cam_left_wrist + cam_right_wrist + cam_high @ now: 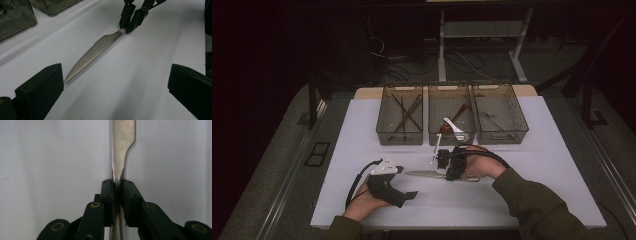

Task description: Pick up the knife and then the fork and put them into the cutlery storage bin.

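Steel is what the right gripper (117, 185) has closed on: its jaws are pinched against the narrow neck of the knife (97, 48), where blade meets handle, with the pads pressing from both sides. The knife lies flat on the white table (537, 200), just in front of the three bins (451, 114), its serrated blade pointing toward the left gripper (115, 80). That gripper rests on the table with its jaws standing wide apart and nothing held; the knife tip lies just beside one of them.

The step in hand is judged to be the lifting of the knife for sorting into a bin. A grip so near the neck leaves the long blade on one side, so the knife may droop or swivel once raised. The squeeze should be kept firm, and the lift made straight up and slowly, with the blade watched for tipping. The wrist should be held level until the bin is reached. The left bin (400, 115) holds chopsticks and the middle one (451, 114) spoons, so the right bin (501, 114), with slender metal pieces, is judged the likely goal. The knife should be lowered inside the wall before it is released. The left gripper should be kept clear of the blade's path.
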Motion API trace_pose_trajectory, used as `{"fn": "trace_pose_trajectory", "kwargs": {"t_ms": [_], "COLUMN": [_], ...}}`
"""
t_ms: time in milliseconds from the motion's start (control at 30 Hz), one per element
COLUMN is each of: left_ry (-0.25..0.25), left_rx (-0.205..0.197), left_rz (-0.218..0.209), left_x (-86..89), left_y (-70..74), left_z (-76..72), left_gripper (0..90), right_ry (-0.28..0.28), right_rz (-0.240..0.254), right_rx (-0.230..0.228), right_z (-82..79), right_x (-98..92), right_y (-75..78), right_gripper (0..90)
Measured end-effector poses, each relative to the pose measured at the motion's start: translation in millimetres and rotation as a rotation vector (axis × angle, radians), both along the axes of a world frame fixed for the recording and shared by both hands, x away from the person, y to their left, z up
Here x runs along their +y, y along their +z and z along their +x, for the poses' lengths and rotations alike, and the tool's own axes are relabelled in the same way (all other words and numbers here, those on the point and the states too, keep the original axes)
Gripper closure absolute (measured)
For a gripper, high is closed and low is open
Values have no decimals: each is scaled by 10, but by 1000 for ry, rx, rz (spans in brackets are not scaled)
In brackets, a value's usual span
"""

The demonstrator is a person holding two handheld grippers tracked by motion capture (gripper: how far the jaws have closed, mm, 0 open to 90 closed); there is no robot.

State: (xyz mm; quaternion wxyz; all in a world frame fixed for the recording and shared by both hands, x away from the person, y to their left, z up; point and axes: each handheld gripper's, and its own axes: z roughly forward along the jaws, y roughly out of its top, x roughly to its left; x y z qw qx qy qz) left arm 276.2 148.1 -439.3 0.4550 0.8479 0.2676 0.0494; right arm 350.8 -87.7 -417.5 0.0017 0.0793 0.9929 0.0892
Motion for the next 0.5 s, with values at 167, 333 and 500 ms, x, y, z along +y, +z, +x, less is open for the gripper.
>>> {"fn": "trace_pose_trajectory", "kwargs": {"t_ms": [167,333,500], "left_ry": [-2,-5,-5], "left_rx": [-2,-4,-4], "left_rz": [3,7,7], "left_x": [5,6,7], "left_y": [5,5,7], "left_z": [1,2,2], "left_gripper": [0,0,0], "right_ry": [-26,-52,-82], "right_rz": [39,88,147], "right_rx": [3,4,-1], "right_z": [0,9,25], "right_x": [-62,-158,-266], "right_y": [43,91,138], "right_gripper": [797,799,800]}}
